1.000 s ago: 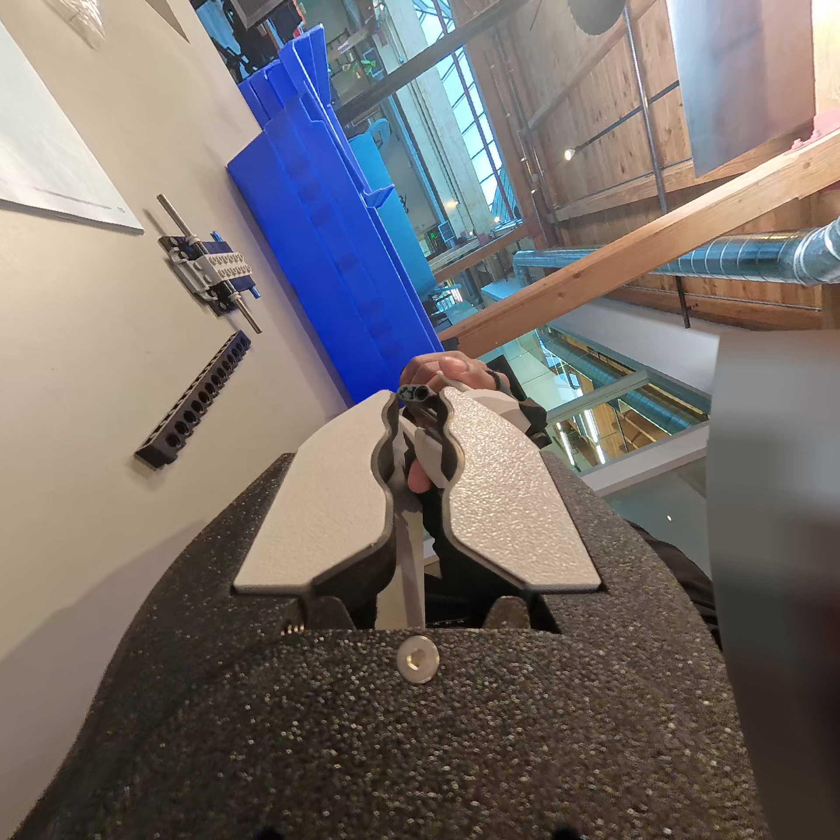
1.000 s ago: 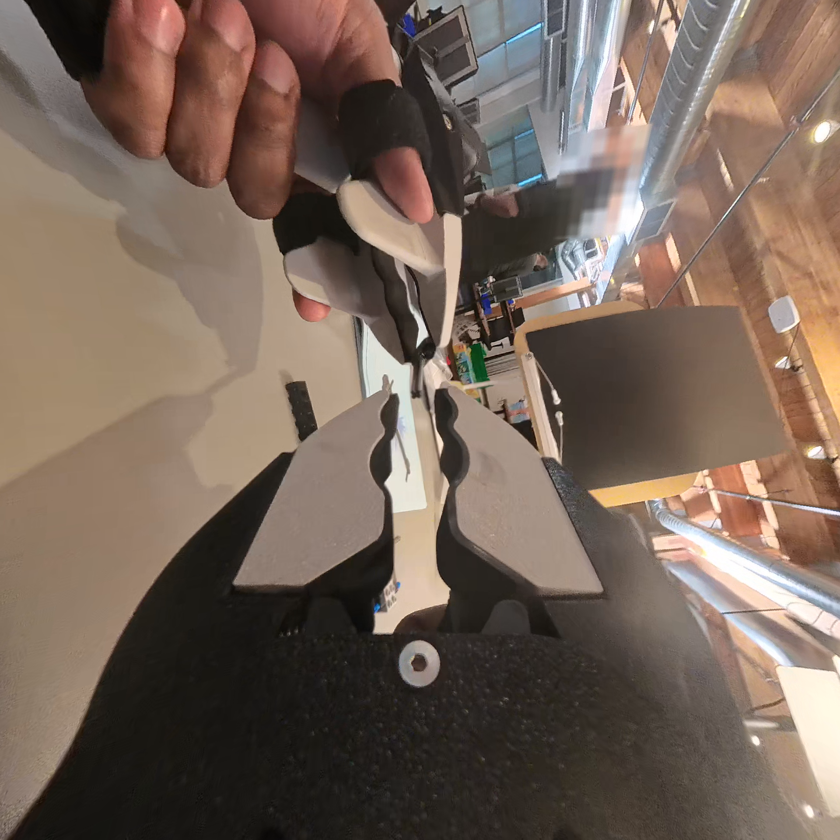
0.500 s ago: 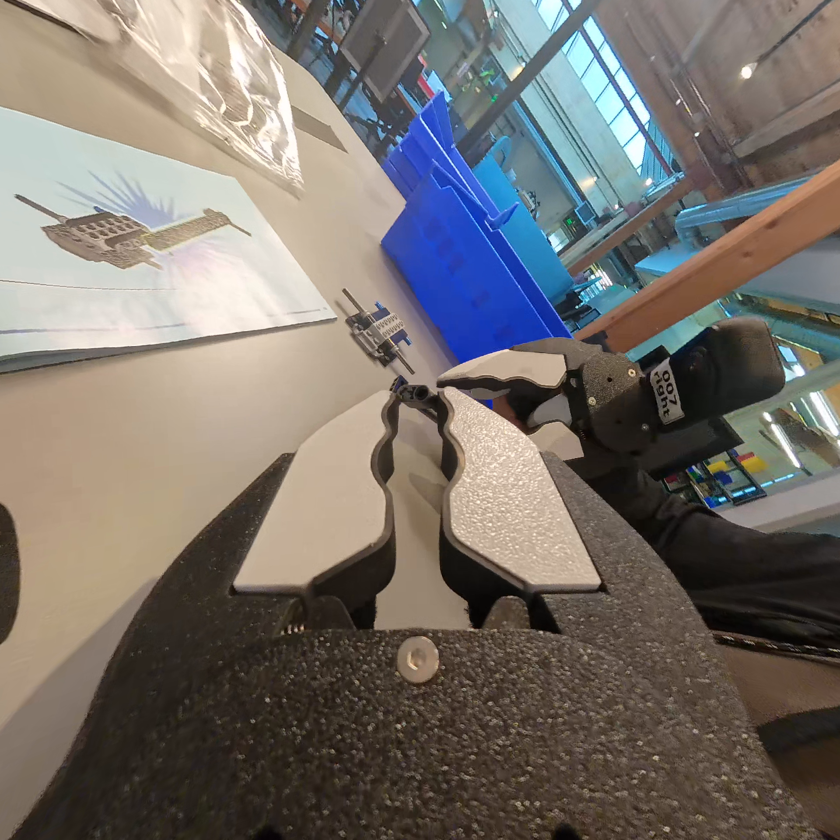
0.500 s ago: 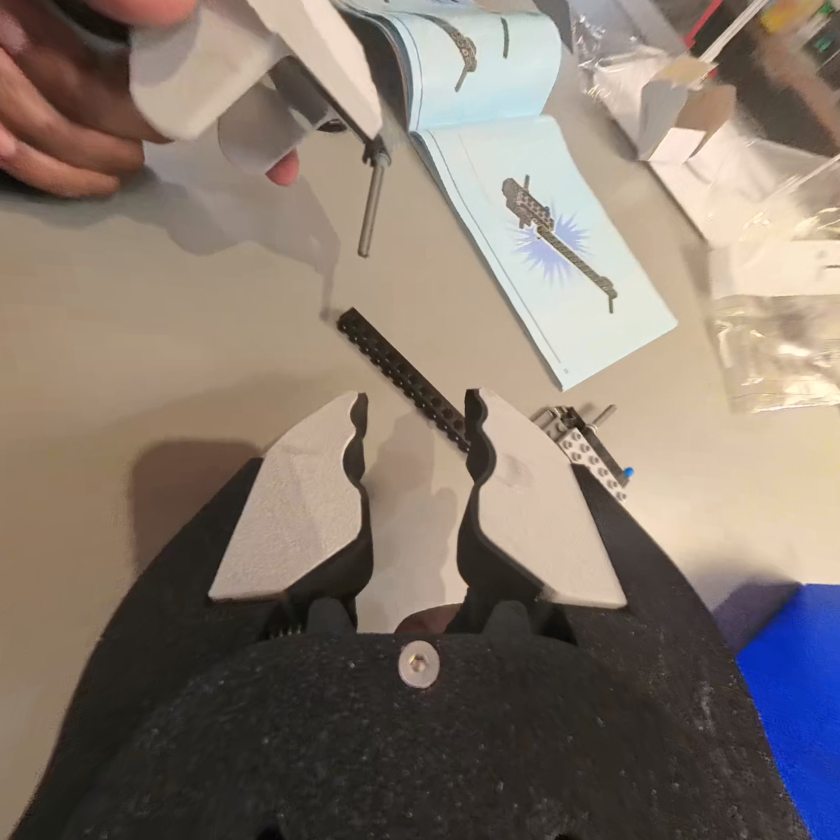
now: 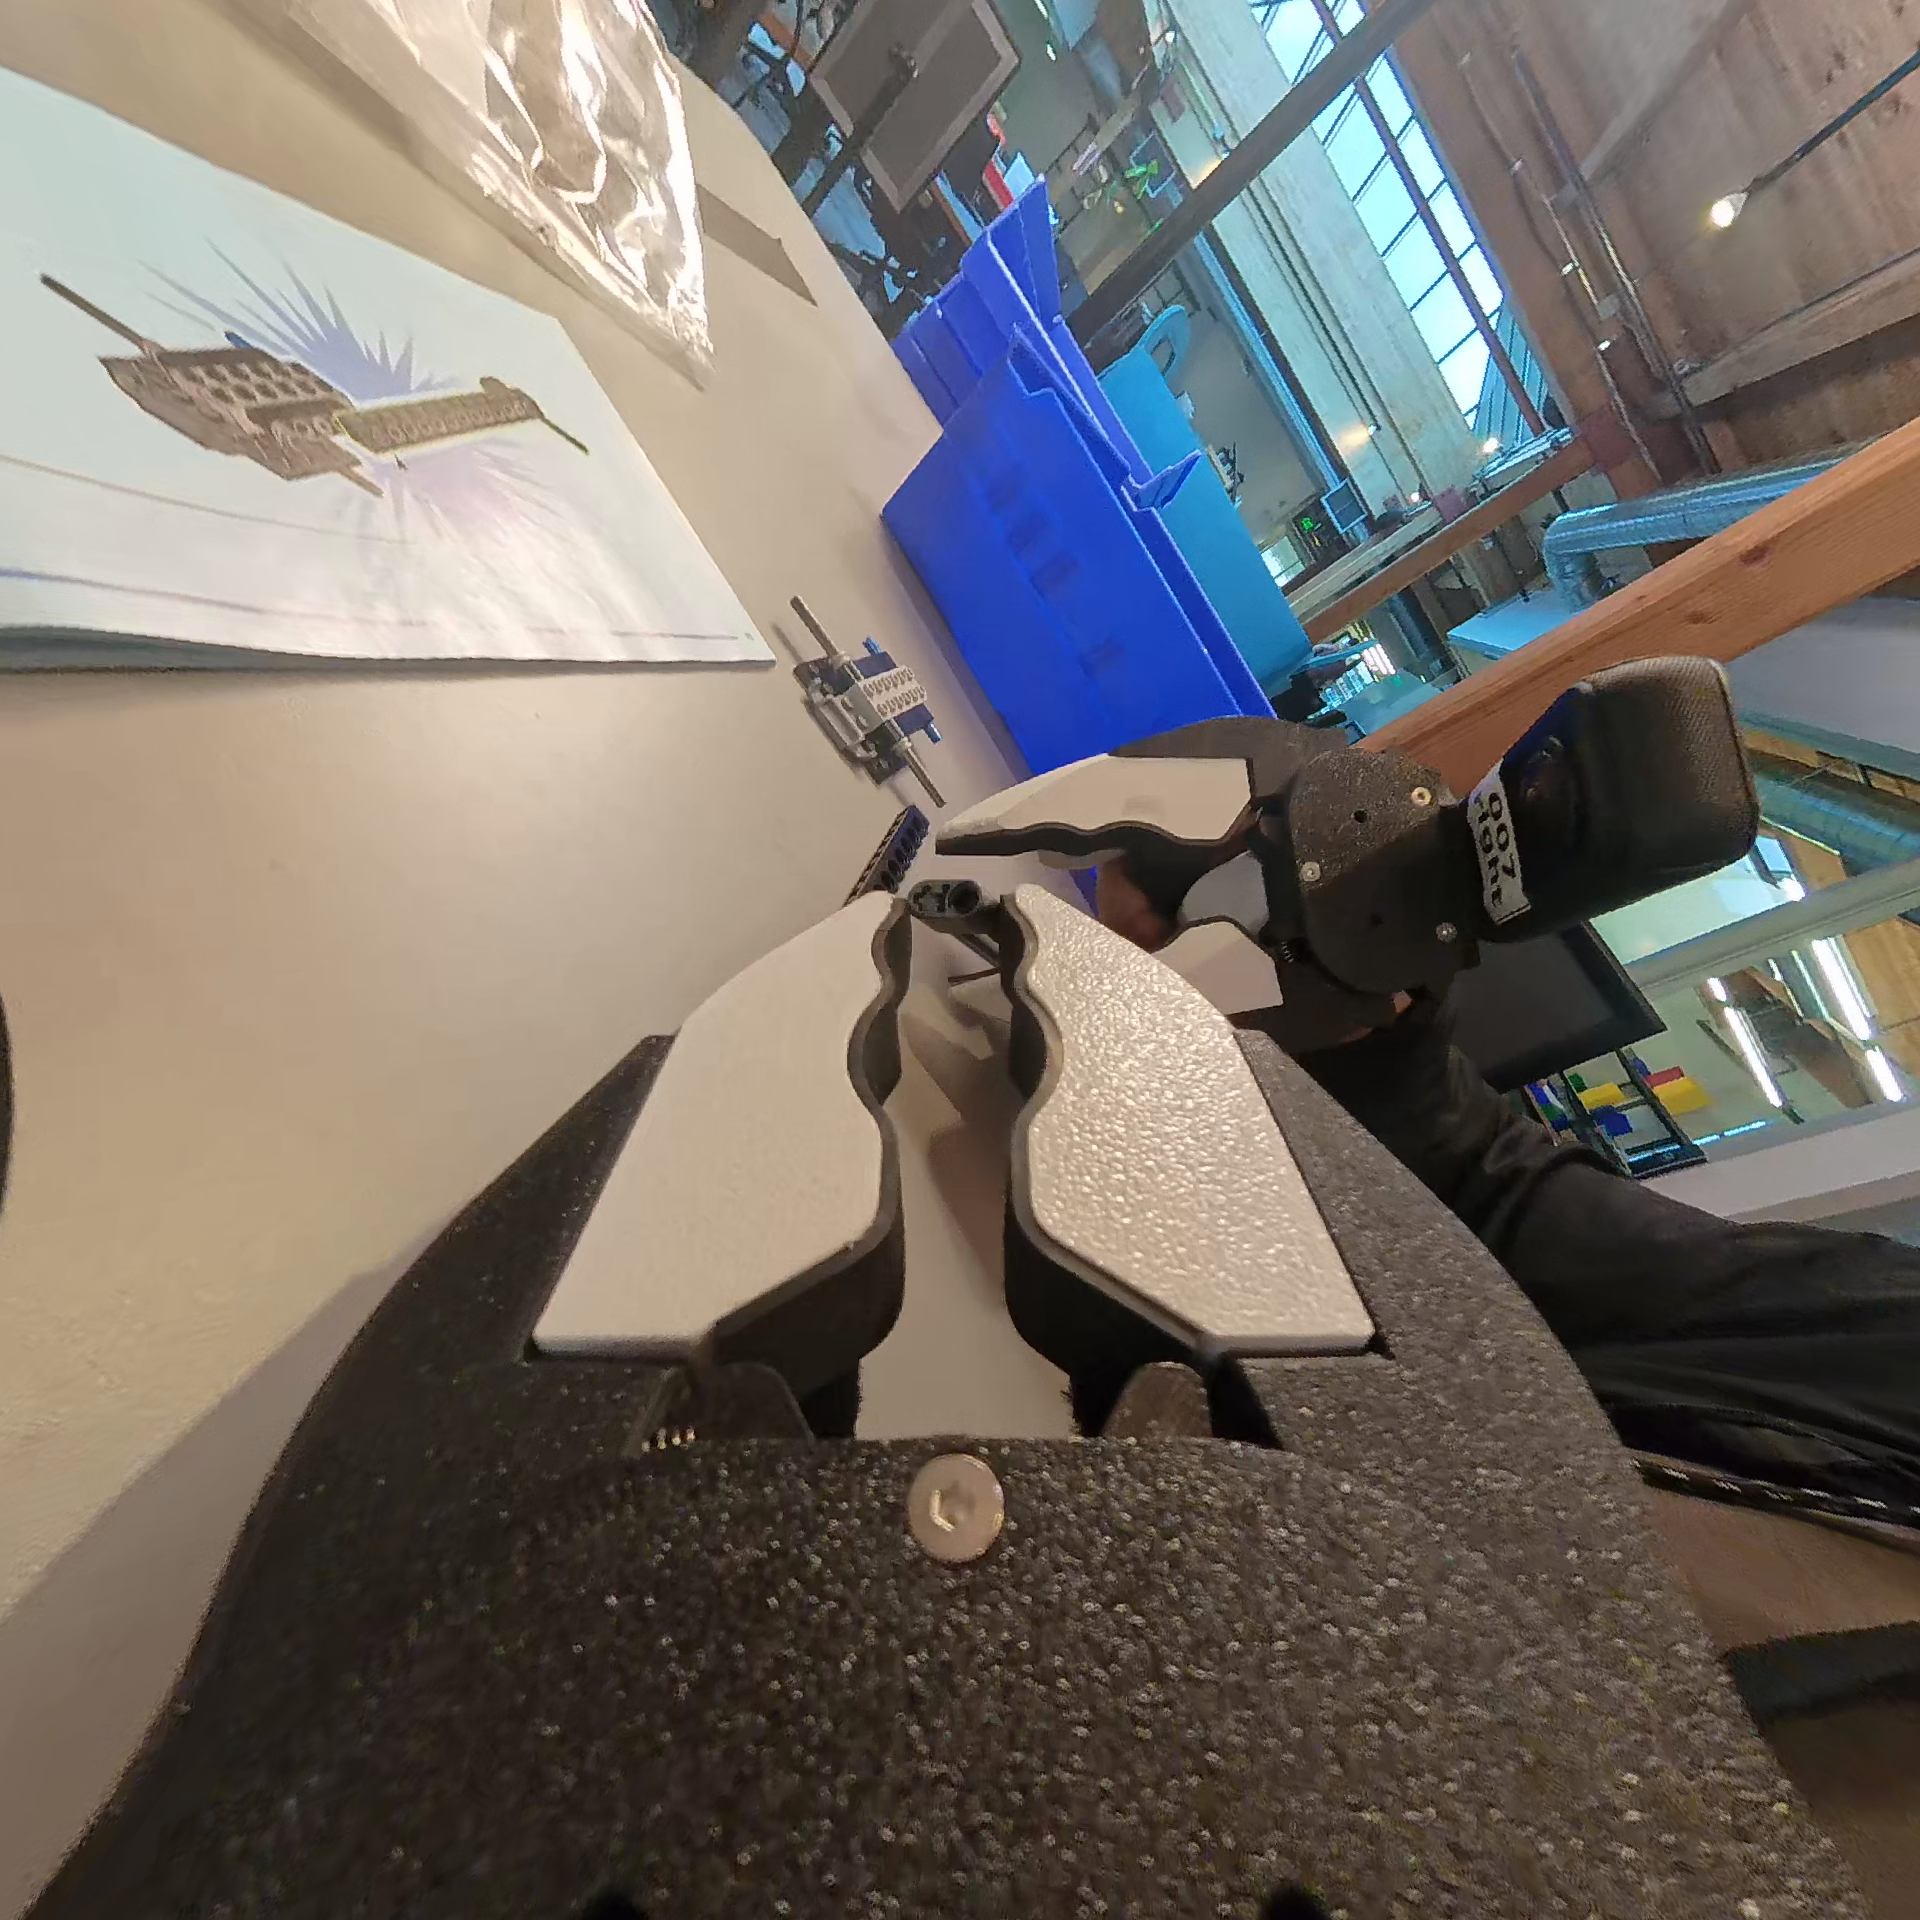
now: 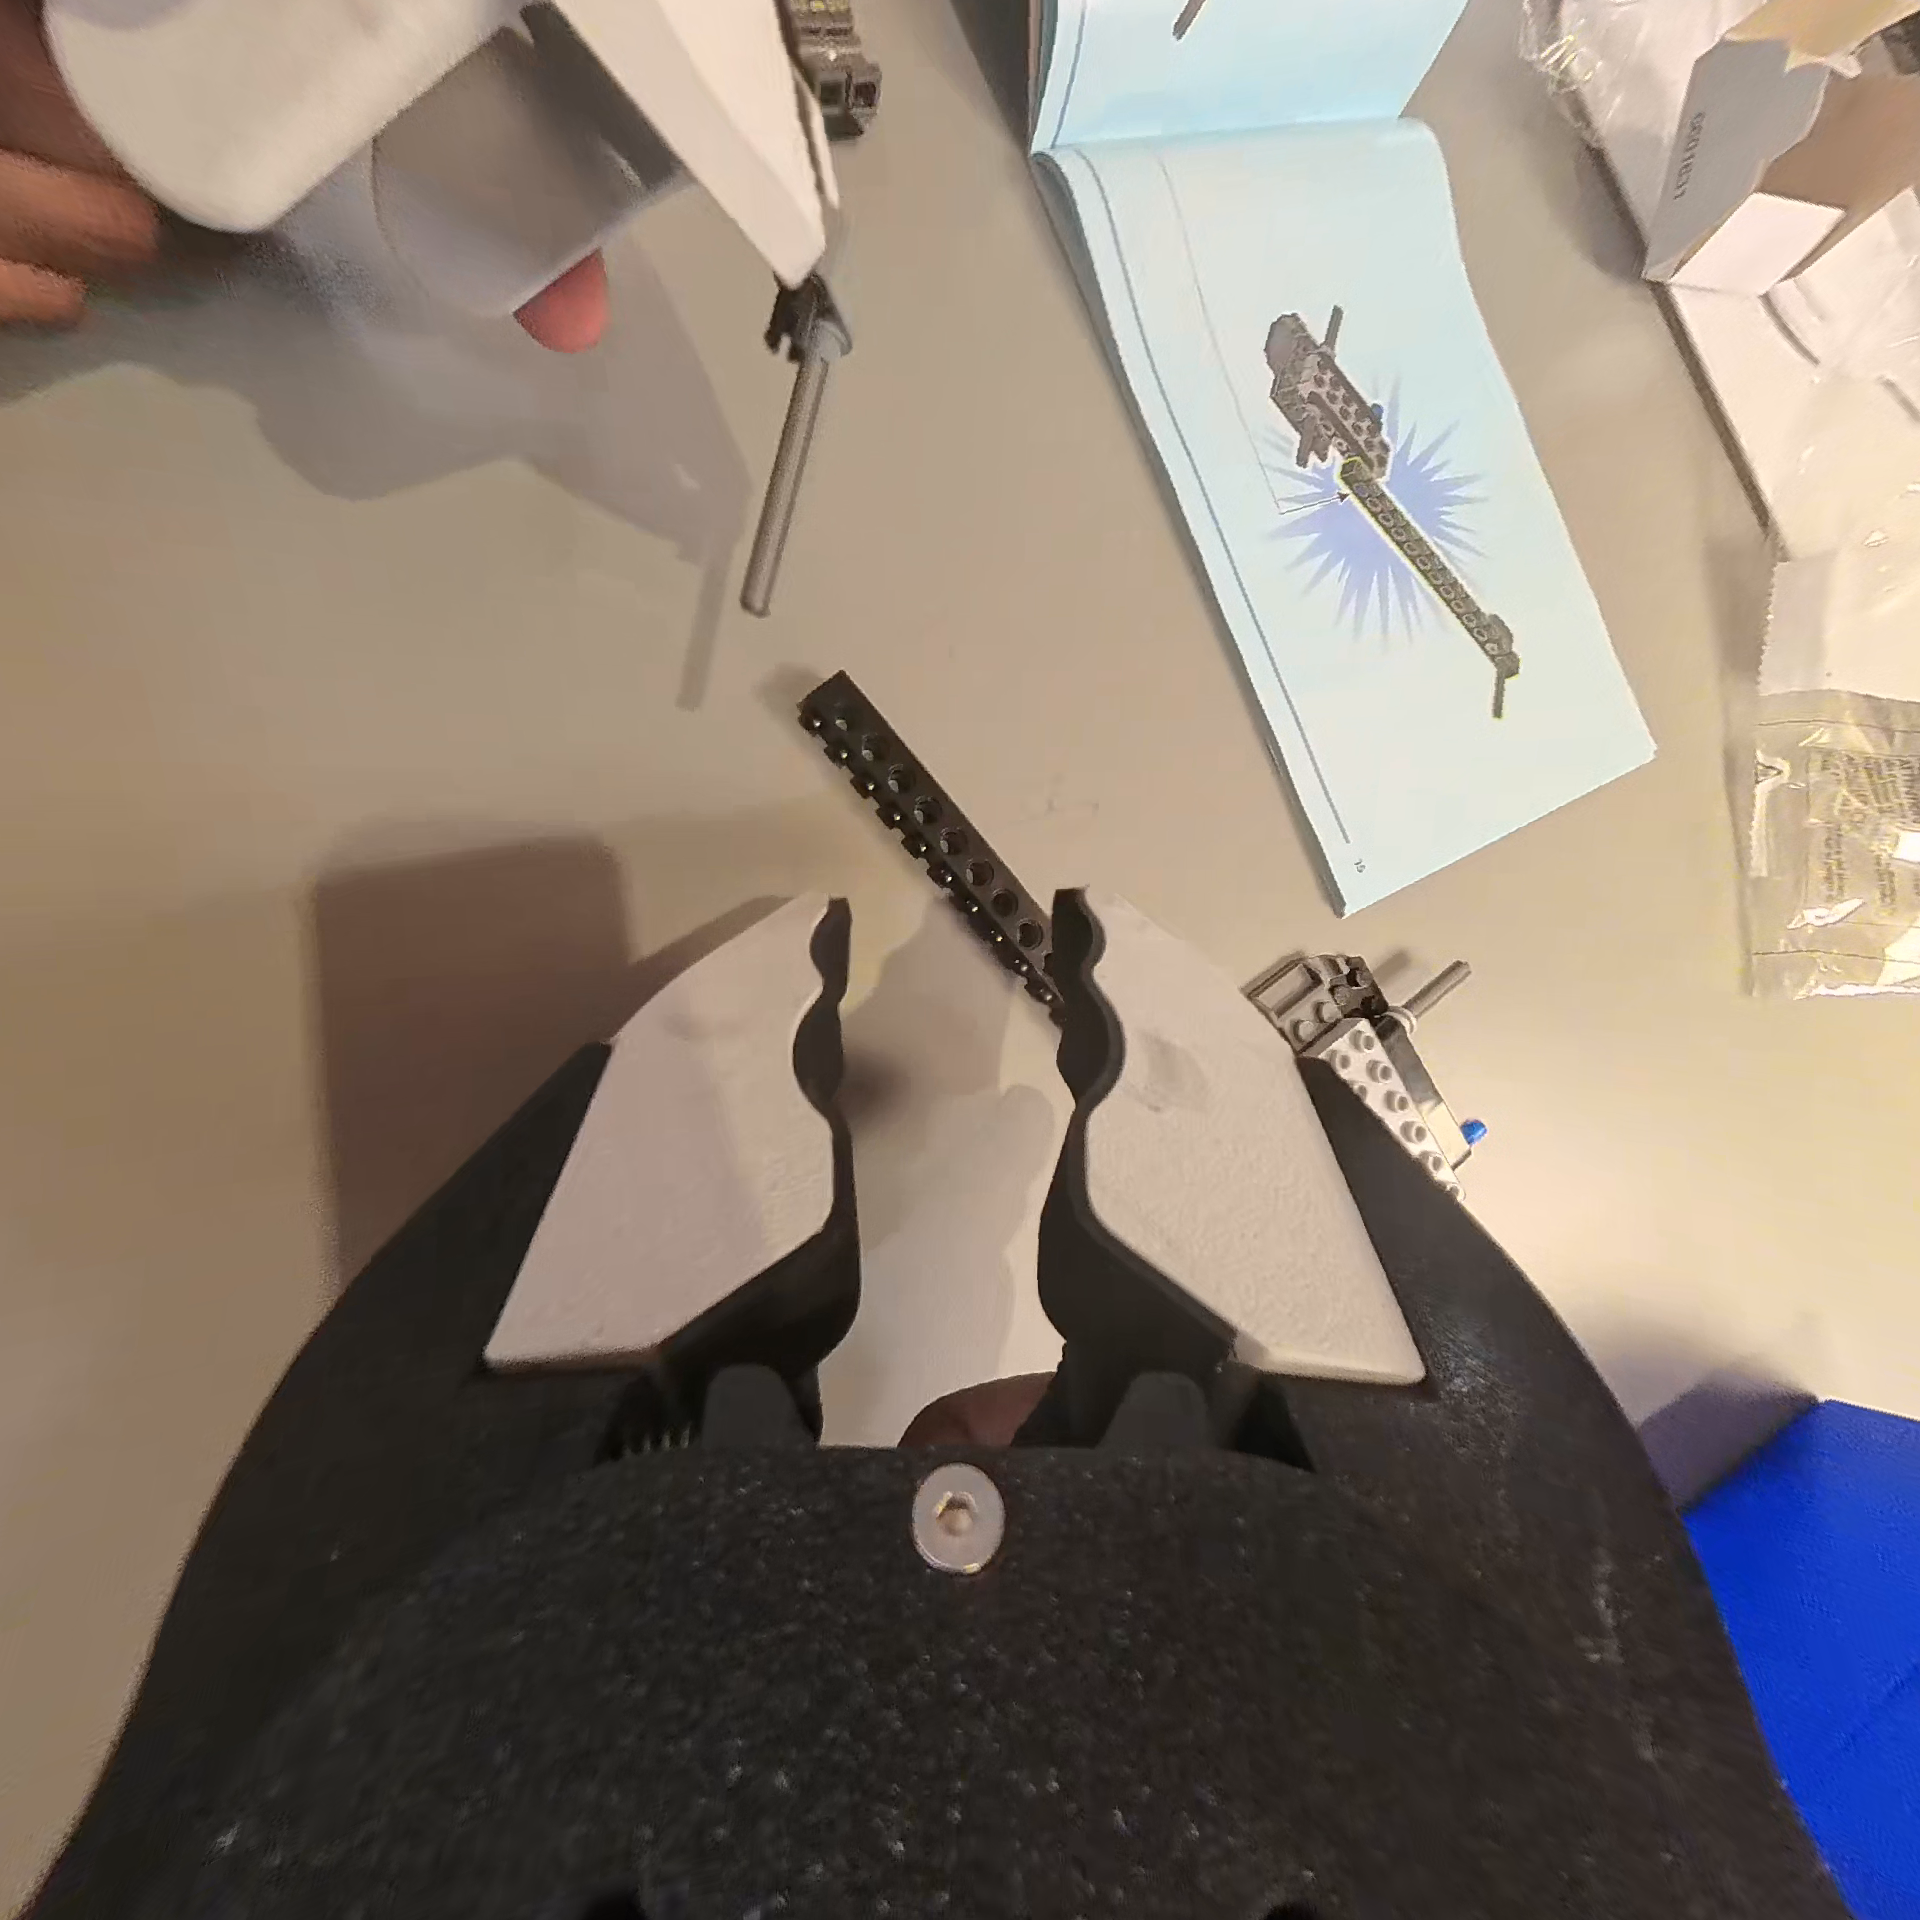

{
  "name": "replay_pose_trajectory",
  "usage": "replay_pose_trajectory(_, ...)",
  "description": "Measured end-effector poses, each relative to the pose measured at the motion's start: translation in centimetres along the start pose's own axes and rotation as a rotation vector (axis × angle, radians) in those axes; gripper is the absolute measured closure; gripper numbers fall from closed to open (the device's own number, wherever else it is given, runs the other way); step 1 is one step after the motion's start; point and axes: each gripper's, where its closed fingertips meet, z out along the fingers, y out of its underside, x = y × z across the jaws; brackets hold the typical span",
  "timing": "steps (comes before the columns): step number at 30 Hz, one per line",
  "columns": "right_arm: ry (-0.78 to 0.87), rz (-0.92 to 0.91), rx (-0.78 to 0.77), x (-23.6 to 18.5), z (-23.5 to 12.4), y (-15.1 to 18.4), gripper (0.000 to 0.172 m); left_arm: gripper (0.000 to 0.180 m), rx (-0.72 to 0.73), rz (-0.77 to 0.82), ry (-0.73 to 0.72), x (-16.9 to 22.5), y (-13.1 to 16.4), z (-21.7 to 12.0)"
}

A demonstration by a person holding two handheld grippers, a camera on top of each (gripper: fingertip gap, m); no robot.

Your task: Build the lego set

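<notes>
My left gripper [image 5: 954, 912] clamps a small black connector [image 5: 948, 896] with a grey rod [image 6: 790, 457]; my right gripper [image 6: 951, 925] spreads apart over a grey table [image 6: 416, 675], black holed beam [image 6: 925, 831] at its 12 o'clock, booklet [image 6: 1455, 727] at 2, blue bin [image 5: 1081, 582] beyond

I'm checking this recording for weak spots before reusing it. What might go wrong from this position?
1. The left gripper pinches only a small black connector at its very tips, with a long grey axle hanging from it; a knock could lever it loose.
2. The open right gripper hangs over the black holed beam, whose near end passes behind one finger; closing may skew it.
</notes>
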Motion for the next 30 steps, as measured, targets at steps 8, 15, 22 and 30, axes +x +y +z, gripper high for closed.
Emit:
replay_pose_trajectory(8, -0.074, -0.001, -0.042, -0.2, 0.5, 0.2, 0.132, 0.164, -0.006, -0.032, 0.0, 0.0, 0.4, -0.5)
replay_pose_trajectory(15, -0.074, -0.01, -0.086, 0.2, 1.7, 0.4, 0.127, 0.164, -0.009, -0.067, 0.05, 0.6, 0.2, -0.8)
replay_pose_trajectory(22, -0.077, -0.008, -0.104, 0.5, 1.7, 0.4, 0.131, 0.164, -0.038, -0.064, 0.04, 0.3, 0.6, -0.5)
replay_pose_trajectory(30, -0.061, 0.004, -0.117, 0.1, 1.3, 1.3, 0.137, 0.164, -0.057, -0.054, 0.029, 0.1, 1.1, 0.0)
